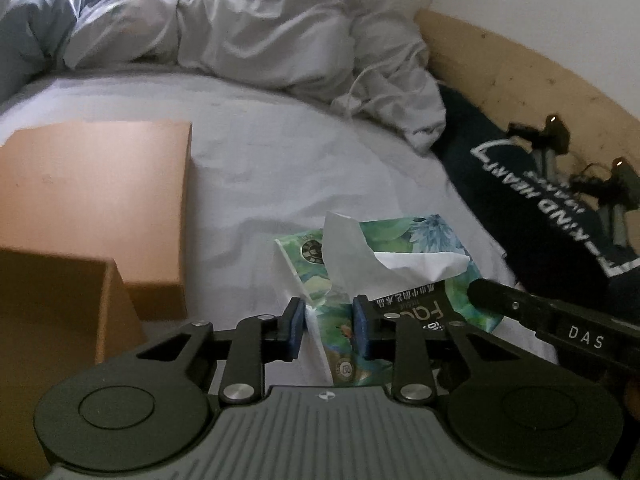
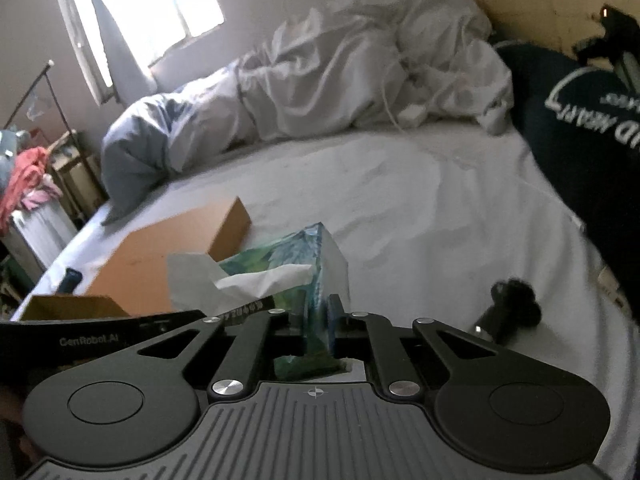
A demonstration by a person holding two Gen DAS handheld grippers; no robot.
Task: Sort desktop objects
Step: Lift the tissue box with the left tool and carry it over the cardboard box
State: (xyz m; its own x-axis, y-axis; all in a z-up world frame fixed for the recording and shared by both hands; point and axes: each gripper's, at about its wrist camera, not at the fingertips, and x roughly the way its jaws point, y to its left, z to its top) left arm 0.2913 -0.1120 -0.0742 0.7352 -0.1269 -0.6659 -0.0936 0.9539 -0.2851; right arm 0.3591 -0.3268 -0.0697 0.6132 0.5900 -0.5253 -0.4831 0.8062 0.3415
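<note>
Both hand-held grippers clamp the green floral tissue pack (image 1: 404, 276) on the bed (image 1: 260, 184): the left hand-held gripper (image 1: 327, 330) pinches one end, the right hand-held gripper (image 2: 320, 326) the other. Just beyond lies a brown cardboard box (image 1: 92, 200), then rumpled bedding (image 1: 248, 28).

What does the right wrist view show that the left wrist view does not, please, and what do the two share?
Only the right wrist view shows the bright window, the rack with pink clothes and a small black object on the sheet. Only the left wrist view shows two black stands with small lights by the wooden board. Both show the tissue pack, clamped by the left gripper and the right gripper, the cardboard box, the rumpled duvet and the dark printed garment.
</note>
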